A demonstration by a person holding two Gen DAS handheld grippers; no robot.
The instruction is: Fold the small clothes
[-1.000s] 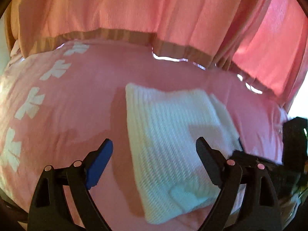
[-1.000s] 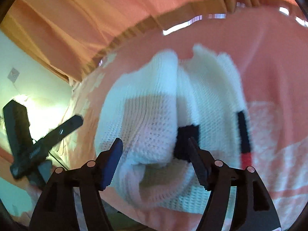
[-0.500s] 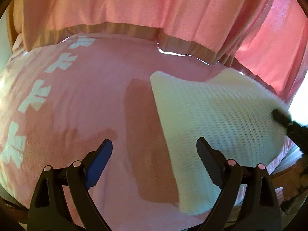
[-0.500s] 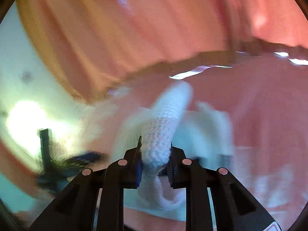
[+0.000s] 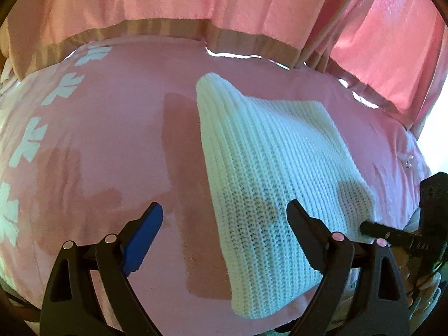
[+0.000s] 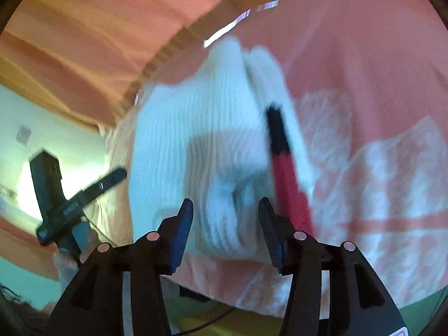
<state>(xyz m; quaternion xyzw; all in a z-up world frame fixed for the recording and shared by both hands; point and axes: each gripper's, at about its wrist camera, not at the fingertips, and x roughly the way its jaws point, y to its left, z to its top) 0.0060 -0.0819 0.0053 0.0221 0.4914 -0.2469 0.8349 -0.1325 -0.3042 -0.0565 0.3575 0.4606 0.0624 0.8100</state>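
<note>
I'm holding my left gripper (image 5: 224,224) wide apart over the pink bedspread (image 5: 112,145), nothing between its fingers, the folded white knit sweater (image 5: 274,173) lying just right of it. My right gripper (image 6: 225,229) is opening, a bunched sweater edge sitting between its pads unclamped. Only the right wrist view is showing the sweater's black-and-red stripe (image 6: 282,156).
</note>
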